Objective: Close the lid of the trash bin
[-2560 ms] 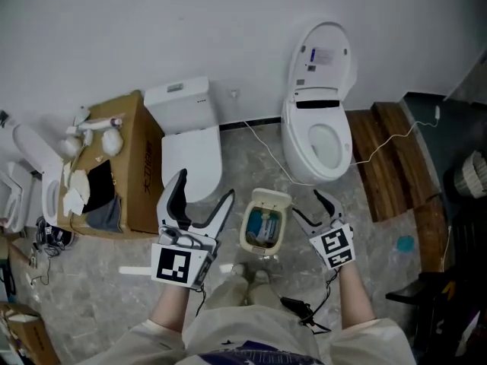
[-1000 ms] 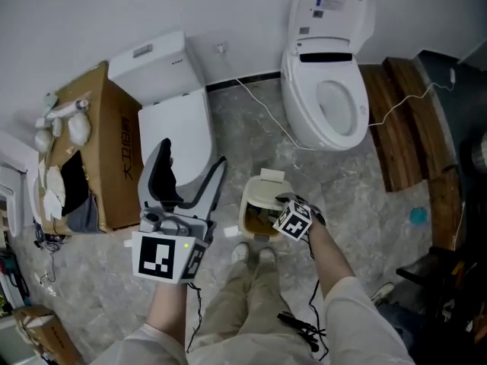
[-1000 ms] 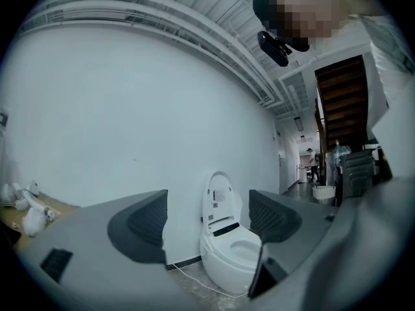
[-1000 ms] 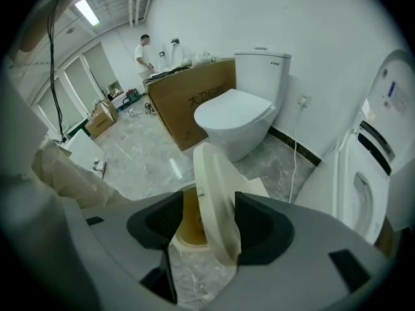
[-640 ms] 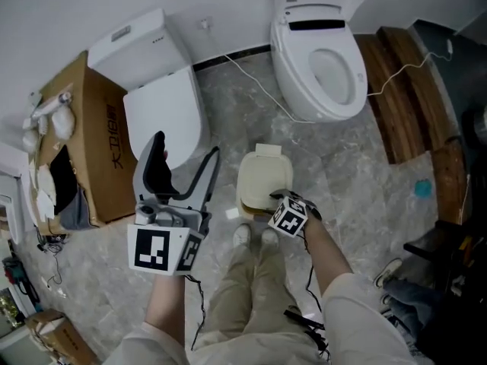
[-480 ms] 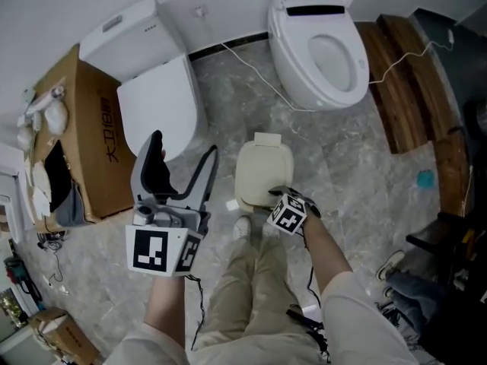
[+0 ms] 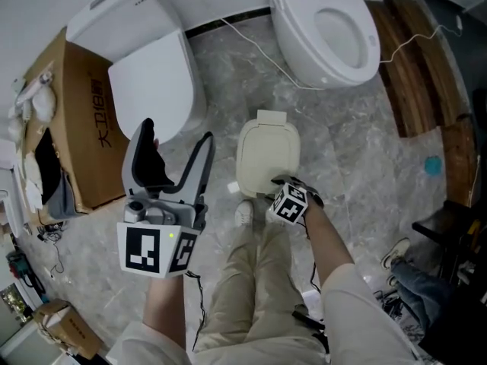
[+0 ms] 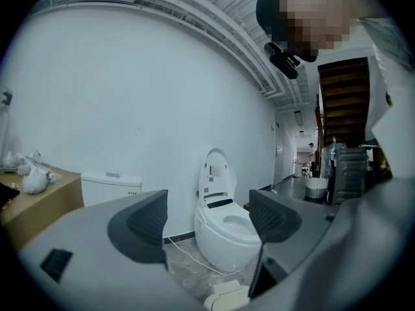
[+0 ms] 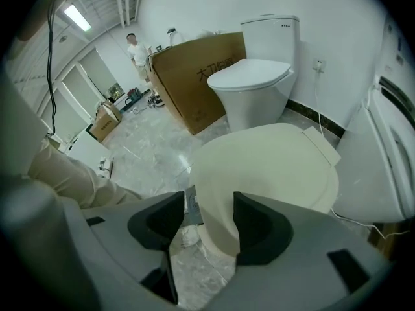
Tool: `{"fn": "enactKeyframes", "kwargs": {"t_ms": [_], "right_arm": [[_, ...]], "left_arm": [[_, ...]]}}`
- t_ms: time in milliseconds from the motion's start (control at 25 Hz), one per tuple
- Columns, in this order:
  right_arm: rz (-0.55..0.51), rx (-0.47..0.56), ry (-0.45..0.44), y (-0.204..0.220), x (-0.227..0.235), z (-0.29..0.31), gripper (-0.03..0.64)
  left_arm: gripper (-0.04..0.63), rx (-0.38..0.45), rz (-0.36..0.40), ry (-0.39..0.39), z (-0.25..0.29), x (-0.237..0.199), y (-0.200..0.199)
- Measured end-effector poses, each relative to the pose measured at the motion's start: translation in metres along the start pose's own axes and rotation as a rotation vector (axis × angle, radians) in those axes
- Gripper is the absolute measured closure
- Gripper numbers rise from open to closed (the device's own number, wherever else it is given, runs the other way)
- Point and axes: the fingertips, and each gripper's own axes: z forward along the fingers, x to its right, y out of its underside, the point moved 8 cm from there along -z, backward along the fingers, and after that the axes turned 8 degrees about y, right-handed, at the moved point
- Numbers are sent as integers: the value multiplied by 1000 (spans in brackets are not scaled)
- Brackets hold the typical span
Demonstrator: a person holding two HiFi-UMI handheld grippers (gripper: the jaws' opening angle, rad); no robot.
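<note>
1. We locate the trash bin point(image 9: 217, 220) on the floor point(image 7: 346, 166), set back from the floor's far edge along the wall, in front of 2 toilets: the open toilet point(image 7: 329, 33) to the far right and the closed toilet point(image 7: 148, 78) to the far left. A cardboard box point(image 7: 76, 105) stands at the floor's left edge.
2. We see the cream lid point(image 7: 268, 152) lying flat on the bin, fully down, with its hinge tab on the far side.
3. We find the right hand-held gripper point(image 7: 286, 190) at the lid's near edge, pointing steeply down. Its jaws stand partly apart. The right gripper view shows the bin's near wall and the lid rim in the gap between them. We see floor between the left pad and the wall, so the jaws are not clamped on it.
4. We find the left hand-held gripper point(image 7: 177, 135) held left of the bin and apart from it, pointing roughly level toward the open toilet. Its jaws stand wide apart with nothing between them.
5. The person's shoe point(image 7: 243, 213) sits just beside the bin's near side.
</note>
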Motion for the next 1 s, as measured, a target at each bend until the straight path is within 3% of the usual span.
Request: {"fn": "enactKeyframes", "kwargs": {"t_ms": [480,1000], "right_arm": [[30,5,12,10,0,26,374],[89,-42,23,6,-5,28,344]], "left_arm": [[218,-2,-22,-28,-8,-10,21],[218,53,-27,-34,-19,-7,3]]}}
